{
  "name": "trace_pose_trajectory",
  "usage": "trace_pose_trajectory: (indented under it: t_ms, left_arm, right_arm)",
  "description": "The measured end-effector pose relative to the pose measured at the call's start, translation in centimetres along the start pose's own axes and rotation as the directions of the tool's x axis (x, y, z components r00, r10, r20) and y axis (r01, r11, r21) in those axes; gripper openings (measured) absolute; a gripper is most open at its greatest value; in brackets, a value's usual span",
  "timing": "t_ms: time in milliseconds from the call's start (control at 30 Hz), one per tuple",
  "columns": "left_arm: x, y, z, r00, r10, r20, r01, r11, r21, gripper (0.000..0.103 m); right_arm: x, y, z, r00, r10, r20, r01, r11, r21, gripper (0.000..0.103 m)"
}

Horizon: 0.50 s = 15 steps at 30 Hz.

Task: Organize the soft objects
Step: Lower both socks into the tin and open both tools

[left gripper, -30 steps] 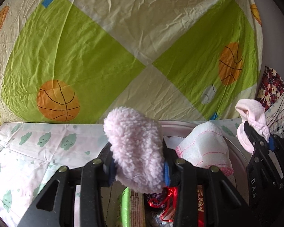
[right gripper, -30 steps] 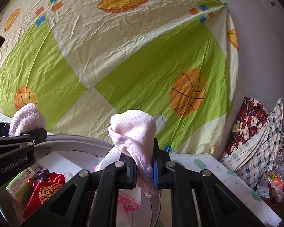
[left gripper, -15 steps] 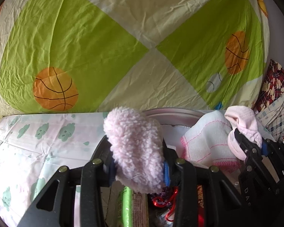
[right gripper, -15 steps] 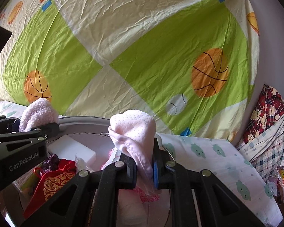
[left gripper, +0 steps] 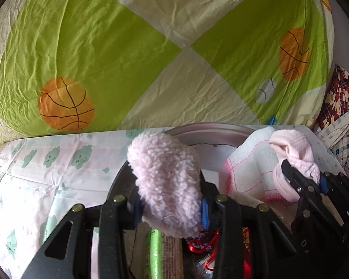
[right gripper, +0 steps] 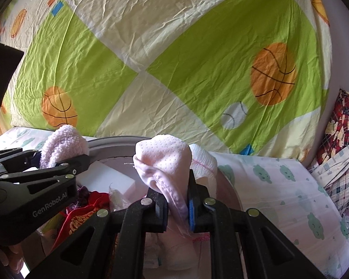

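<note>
A bed under a cloud-print sheet [left gripper: 58, 169] carries a round grey basin [right gripper: 118, 143], with a green-and-cream basketball-print sheet [left gripper: 128, 53] hung behind and checked fabrics [right gripper: 342, 139] heaped at the right. Two sets of tongs, two pink socks. The left tongs [left gripper: 171, 207], jaws opening, have the fluffy pink sock [left gripper: 165, 183] between their pads, long axis upright, leaning left. The right tongs [right gripper: 176, 203], jaws opening slightly, pinch the dotted pink sock [right gripper: 165, 160], upright over the basin, beside one white cloth [left gripper: 251, 162].
</note>
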State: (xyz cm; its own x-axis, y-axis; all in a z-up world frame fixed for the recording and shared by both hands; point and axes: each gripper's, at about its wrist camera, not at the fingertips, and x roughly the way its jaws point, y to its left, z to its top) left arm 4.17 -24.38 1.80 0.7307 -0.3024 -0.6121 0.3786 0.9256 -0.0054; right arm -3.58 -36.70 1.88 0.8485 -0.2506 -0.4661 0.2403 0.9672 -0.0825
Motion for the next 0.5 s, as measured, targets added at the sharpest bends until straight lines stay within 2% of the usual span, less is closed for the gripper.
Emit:
trace_pose_trajectory:
  t_ms: [33, 100, 167, 233, 333, 500]
  left_arm:
    - [0.1, 0.0, 0.0, 1.000, -0.001, -0.007, 0.001, 1.000, 0.002, 0.065]
    - [0.1, 0.1, 0.0, 1.000, -0.007, -0.022, 0.007, 1.000, -0.005, 0.082]
    - [-0.4, 0.6, 0.0, 1.000, -0.021, -0.006, 0.020, 0.999, -0.038, 0.089]
    - [-0.8, 0.8, 0.0, 1.000, -0.024, 0.020, 0.025, 0.998, -0.057, 0.102]
    - [-1.2, 1.1, 0.0, 0.999, -0.035, 0.031, 0.037, 0.996, -0.081, 0.103]
    - [-2.6, 2.4, 0.0, 0.994, -0.055, 0.099, 0.068, 0.988, -0.137, 0.103]
  right_arm:
    - [0.0, 0.0, 0.0, 1.000, 0.013, 0.000, -0.013, 1.000, -0.001, 0.020]
    - [-0.2, 0.1, -0.1, 1.000, 0.003, 0.012, -0.003, 1.000, -0.005, 0.028]
    - [-0.5, 0.2, -0.1, 1.000, -0.011, 0.025, 0.011, 1.000, -0.008, 0.036]
    - [-0.9, 0.3, -0.2, 0.999, -0.016, 0.045, 0.017, 1.000, -0.012, 0.053]
    - [-2.0, 0.1, 0.0, 0.994, -0.019, 0.104, 0.020, 1.000, -0.011, 0.067]
    - [-4.5, -1.2, 0.5, 0.975, -0.021, 0.223, 0.013, 0.999, 0.036, 0.072]
